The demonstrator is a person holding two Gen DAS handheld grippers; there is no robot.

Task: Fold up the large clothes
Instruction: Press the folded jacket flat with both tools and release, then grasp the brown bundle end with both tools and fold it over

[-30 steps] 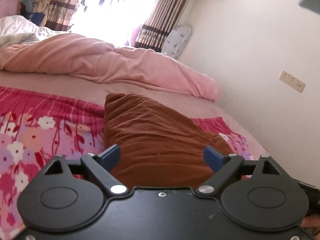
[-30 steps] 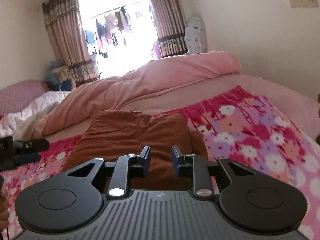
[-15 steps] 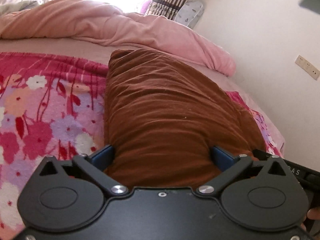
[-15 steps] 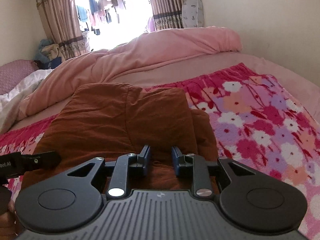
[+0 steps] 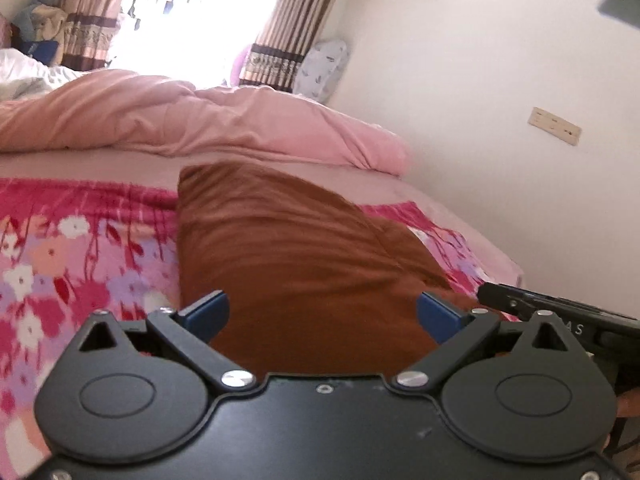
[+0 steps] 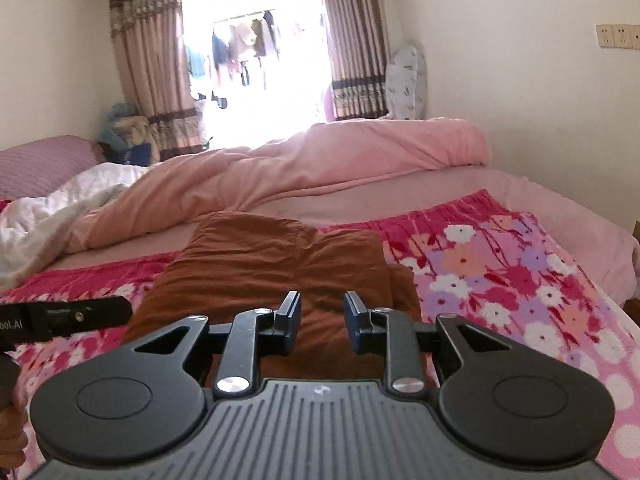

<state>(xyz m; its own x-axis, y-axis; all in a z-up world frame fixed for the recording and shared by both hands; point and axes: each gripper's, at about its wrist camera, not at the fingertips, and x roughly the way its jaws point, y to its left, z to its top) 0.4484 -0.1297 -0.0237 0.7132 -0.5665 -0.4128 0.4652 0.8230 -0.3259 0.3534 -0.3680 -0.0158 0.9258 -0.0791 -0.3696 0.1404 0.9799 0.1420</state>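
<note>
A brown garment (image 5: 296, 256), folded into a thick rectangle, lies on a pink floral blanket (image 5: 60, 264) on the bed. It also shows in the right wrist view (image 6: 272, 268). My left gripper (image 5: 322, 314) is wide open and empty, raised above the garment's near end. My right gripper (image 6: 322, 318) is open with a narrower gap, empty, above the garment's near edge. The other gripper's black body shows at the right edge of the left wrist view (image 5: 560, 316) and at the left edge of the right wrist view (image 6: 60, 316).
A rumpled pink duvet (image 6: 320, 160) lies across the far side of the bed, with a white sheet (image 6: 52, 204) at the left. A white wall with a socket plate (image 5: 554, 126) runs along the right. Curtains (image 6: 352, 40) frame a bright window.
Both grippers have lifted and tilted up from the garment; half a second ago they were lower and closer over it. Both stay open and the garment lies still.
</note>
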